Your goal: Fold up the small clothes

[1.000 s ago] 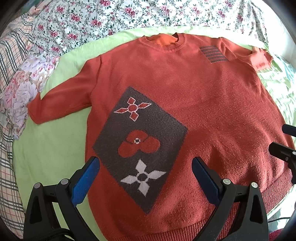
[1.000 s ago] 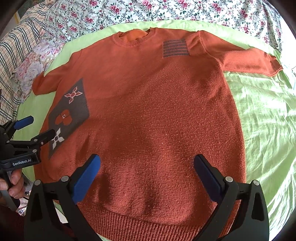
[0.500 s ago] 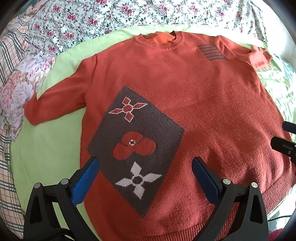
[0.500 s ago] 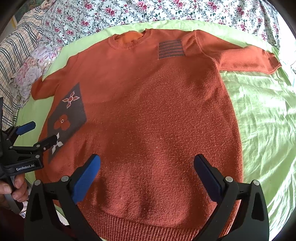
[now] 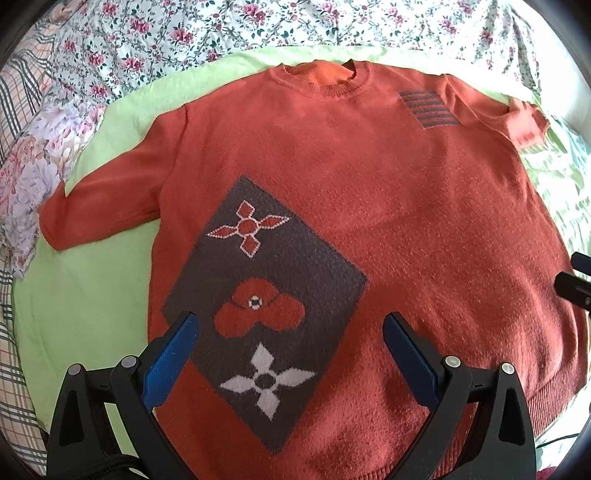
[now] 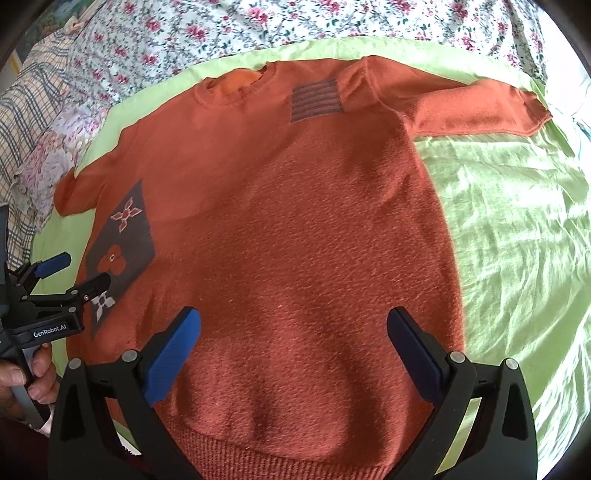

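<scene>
An orange knitted sweater [image 5: 369,192] lies flat, front up, on a light green sheet [image 5: 85,288]. It has a dark diamond patch with flowers [image 5: 266,295] and a striped chest patch [image 5: 428,109]. Both sleeves are spread out sideways. My left gripper [image 5: 290,328] is open and empty, above the diamond patch near the hem. My right gripper [image 6: 293,325] is open and empty, above the sweater's [image 6: 295,221] lower middle. The left gripper also shows in the right wrist view [image 6: 74,271], at the sweater's left edge.
Floral bedding [image 5: 221,33] lies beyond the collar, and plaid fabric [image 5: 14,110] at the left. The green sheet [image 6: 517,240] spreads wide to the right of the sweater. A hand [image 6: 22,380] holds the left gripper's handle.
Both grippers have shifted slightly to the right along the hem area, so the sweater sits further left in both views. Both stay open. The sweater has not moved.
</scene>
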A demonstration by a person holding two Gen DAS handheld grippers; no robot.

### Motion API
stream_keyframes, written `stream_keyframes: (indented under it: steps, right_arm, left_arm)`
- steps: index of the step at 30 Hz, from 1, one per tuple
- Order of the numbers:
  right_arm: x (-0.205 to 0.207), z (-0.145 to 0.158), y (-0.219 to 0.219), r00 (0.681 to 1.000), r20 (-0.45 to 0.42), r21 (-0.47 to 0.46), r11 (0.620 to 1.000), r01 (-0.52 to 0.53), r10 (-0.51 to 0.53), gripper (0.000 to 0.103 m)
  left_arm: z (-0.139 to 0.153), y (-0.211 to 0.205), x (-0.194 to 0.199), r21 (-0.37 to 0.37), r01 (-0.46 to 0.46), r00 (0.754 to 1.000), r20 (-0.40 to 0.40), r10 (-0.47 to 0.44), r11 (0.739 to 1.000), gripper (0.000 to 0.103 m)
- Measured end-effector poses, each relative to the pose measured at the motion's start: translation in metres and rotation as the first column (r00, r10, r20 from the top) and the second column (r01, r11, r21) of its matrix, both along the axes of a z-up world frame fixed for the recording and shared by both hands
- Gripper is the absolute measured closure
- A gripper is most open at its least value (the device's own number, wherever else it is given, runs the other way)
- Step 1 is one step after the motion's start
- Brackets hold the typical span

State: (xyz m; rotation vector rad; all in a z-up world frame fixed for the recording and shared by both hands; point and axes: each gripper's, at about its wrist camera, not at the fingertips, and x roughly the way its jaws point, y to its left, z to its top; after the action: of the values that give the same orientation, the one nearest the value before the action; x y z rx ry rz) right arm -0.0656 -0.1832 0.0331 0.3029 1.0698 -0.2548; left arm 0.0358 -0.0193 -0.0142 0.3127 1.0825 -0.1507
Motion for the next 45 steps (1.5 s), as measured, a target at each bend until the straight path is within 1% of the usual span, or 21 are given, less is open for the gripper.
stream_keyframes:
  steps: [6,10,12,14,17,19,20,21,22,24,26,28,32,35,37,38,39,40,41,42,45]
  right_arm:
    - [0.000,0.007,-0.046,0.997,0.030,0.015,0.997,0.071,-0.072,0.002]
    - [0.000,0.011,-0.101,0.986,0.049,0.026,0.987,0.161,-0.162,0.002]
    - [0.001,0.011,-0.136,0.975,0.060,0.042,0.976,0.214,-0.216,0.002]
    - [0.004,0.011,-0.172,0.959,0.051,0.048,0.960,0.277,-0.279,0.002]
    - [0.006,0.012,-0.229,0.927,0.069,0.060,0.929,0.366,-0.370,0.002]
    - [0.010,0.013,-0.262,0.907,0.074,0.048,0.910,0.413,-0.415,0.003]
    - [0.013,0.012,-0.281,0.894,0.072,0.044,0.897,0.440,-0.442,0.007]
    - [0.015,0.012,-0.302,0.879,0.076,0.053,0.882,0.468,-0.471,0.015]
    - [0.015,0.013,-0.319,0.865,0.085,0.065,0.869,0.491,-0.495,0.019]
    - [0.021,0.011,-0.358,0.830,0.091,0.090,0.835,0.543,-0.550,0.038]
    - [0.028,0.009,-0.391,0.796,0.088,0.087,0.800,0.593,-0.599,0.044]
    - [0.037,0.004,-0.427,0.761,0.096,0.103,0.766,0.634,-0.642,0.044]
    - [0.048,-0.002,-0.481,0.709,0.105,0.129,0.717,0.685,-0.697,0.044]
    - [0.056,-0.006,-0.509,0.685,0.122,0.145,0.696,0.704,-0.718,0.044]
    - [0.063,-0.008,-0.520,0.678,0.135,0.161,0.691,0.705,-0.723,0.044]
    - [0.067,-0.008,-0.524,0.679,0.147,0.162,0.694,0.701,-0.720,0.047]
    - [0.070,-0.005,-0.527,0.684,0.160,0.155,0.703,0.694,-0.712,0.062]
    - [0.073,-0.001,-0.526,0.695,0.167,0.134,0.715,0.687,-0.699,0.074]
    - [0.077,0.003,-0.524,0.709,0.184,0.137,0.732,0.668,-0.681,0.096]
    - [0.079,0.008,-0.519,0.721,0.195,0.143,0.747,0.650,-0.665,0.095]
    - [0.093,0.027,-0.487,0.773,0.228,0.124,0.806,0.579,-0.591,0.095]
  left_arm:
    - [-0.002,-0.002,0.024,0.002,-0.048,0.999,-0.013,0.048,0.999,0.003]
    - [-0.001,-0.006,0.043,-0.013,-0.087,0.996,-0.028,0.086,0.996,0.003]
    - [0.001,-0.009,0.053,-0.023,-0.104,0.994,-0.030,0.103,0.994,0.003]
    - [0.003,-0.013,0.061,-0.019,-0.117,0.993,-0.023,0.117,0.993,0.003]
    - [0.005,-0.022,0.077,-0.028,-0.138,0.990,-0.023,0.137,0.990,0.003]
    - [0.004,-0.027,0.085,-0.033,-0.146,0.989,-0.028,0.145,0.989,0.003]
    - [0.003,-0.032,0.089,-0.031,-0.151,0.988,-0.031,0.150,0.988,0.003]
    - [0.001,-0.035,0.092,-0.028,-0.153,0.988,-0.033,0.152,0.988,0.003]
    - [-0.001,-0.039,0.096,-0.026,-0.155,0.987,-0.040,0.154,0.987,0.003]
    - [-0.007,-0.047,0.103,-0.023,-0.159,0.986,-0.058,0.158,0.987,0.003]
    - [-0.011,-0.052,0.107,-0.015,-0.162,0.985,-0.063,0.161,0.987,0.003]
    - [-0.016,-0.058,0.111,-0.004,-0.165,0.984,-0.072,0.165,0.986,0.003]
    - [-0.026,-0.064,0.119,0.010,-0.181,0.978,-0.100,0.181,0.983,0.003]
    - [-0.031,-0.066,0.126,0.014,-0.198,0.974,-0.113,0.198,0.980,0.003]
    - [-0.033,-0.067,0.130,0.010,-0.208,0.971,-0.118,0.208,0.978,0.003]
    - [-0.034,-0.068,0.132,0.005,-0.213,0.970,-0.120,0.212,0.977,0.003]
    - [-0.034,-0.068,0.134,0.001,-0.214,0.970,-0.121,0.212,0.977,0.003]
    - [-0.034,-0.068,0.137,-0.005,-0.213,0.970,-0.120,0.211,0.977,0.003]
    - [-0.034,-0.068,0.138,-0.009,-0.212,0.970,-0.120,0.210,0.977,0.003]
    - [-0.034,-0.069,0.139,-0.013,-0.210,0.971,-0.120,0.208,0.978,0.003]
    - [-0.032,-0.068,0.141,-0.031,-0.203,0.973,-0.120,0.198,0.979,0.004]
